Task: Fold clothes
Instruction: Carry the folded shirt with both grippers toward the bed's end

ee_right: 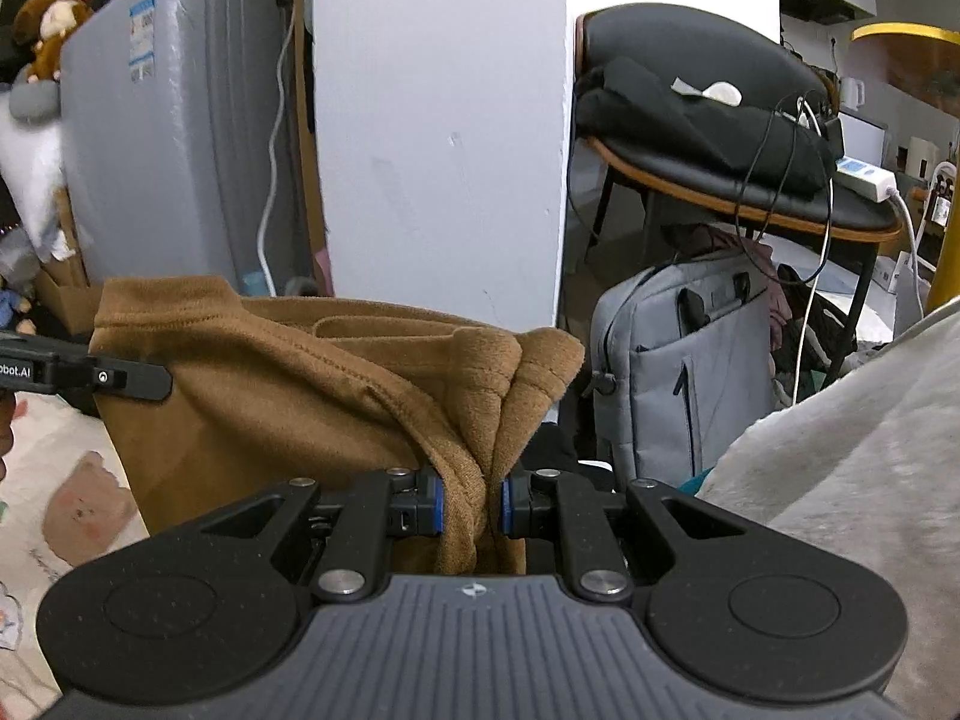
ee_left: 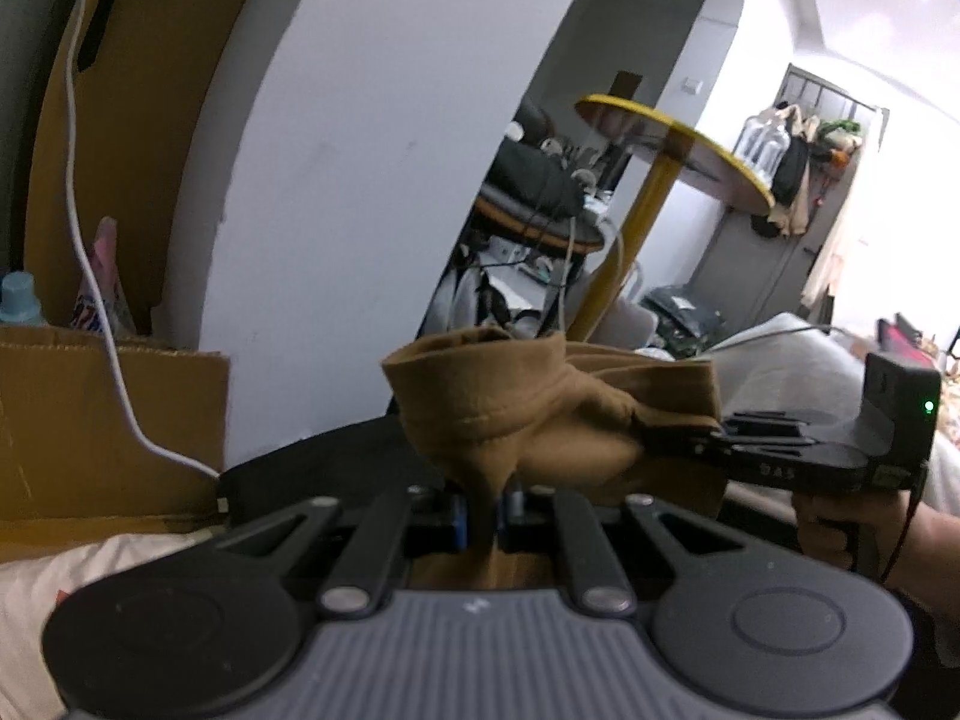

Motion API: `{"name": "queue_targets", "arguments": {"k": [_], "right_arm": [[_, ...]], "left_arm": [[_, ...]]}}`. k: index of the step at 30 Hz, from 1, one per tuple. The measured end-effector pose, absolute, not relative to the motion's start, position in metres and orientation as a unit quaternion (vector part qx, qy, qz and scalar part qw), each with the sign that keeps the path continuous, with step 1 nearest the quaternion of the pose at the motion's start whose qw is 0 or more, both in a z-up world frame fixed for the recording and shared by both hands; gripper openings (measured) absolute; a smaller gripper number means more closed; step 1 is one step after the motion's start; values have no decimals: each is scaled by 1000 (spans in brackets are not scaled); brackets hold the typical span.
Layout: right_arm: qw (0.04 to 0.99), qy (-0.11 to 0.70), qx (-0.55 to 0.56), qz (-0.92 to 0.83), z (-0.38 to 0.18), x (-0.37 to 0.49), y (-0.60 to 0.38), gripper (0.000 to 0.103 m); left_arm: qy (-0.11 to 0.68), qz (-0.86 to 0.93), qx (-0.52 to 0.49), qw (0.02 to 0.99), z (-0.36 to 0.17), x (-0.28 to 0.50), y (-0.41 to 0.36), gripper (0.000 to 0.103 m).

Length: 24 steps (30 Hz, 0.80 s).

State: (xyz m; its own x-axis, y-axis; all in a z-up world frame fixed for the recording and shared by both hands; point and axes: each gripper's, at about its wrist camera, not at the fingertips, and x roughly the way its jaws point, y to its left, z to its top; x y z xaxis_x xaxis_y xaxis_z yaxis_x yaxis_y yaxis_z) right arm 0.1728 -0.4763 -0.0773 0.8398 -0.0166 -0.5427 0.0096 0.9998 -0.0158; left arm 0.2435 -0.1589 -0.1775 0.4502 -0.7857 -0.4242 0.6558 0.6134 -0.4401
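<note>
between the blue pads of the left gripper (ee_left: 483,510) a bunched fold of the brown garment (ee_left: 540,414) is being pinched, the jaws nearly closed on the cloth. the right gripper (ee_right: 471,507) is clamping another gathered hem of the same garment (ee_right: 288,384) in the same way. the cloth is hanging stretched between the two grippers, rising just ahead of each one's pads. to the right of the left gripper, the right gripper (ee_left: 666,441) is biting the garment's far side, with a hand (ee_left: 840,534) gripping its handle. ahead of both, a white pillar (ee_right: 438,120) is standing.
</note>
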Motion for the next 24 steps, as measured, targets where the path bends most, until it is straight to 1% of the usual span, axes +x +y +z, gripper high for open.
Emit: {"name": "queue_targets", "arguments": {"k": [9, 24], "right_arm": [[956, 290, -30, -19, -100, 215, -485, 17], [943, 328, -43, -25, -138, 277, -498, 18]], "left_arm": [[315, -406, -95, 853, -198, 282, -177, 9], [344, -387, -97, 850, -241, 344, -198, 9]]}}
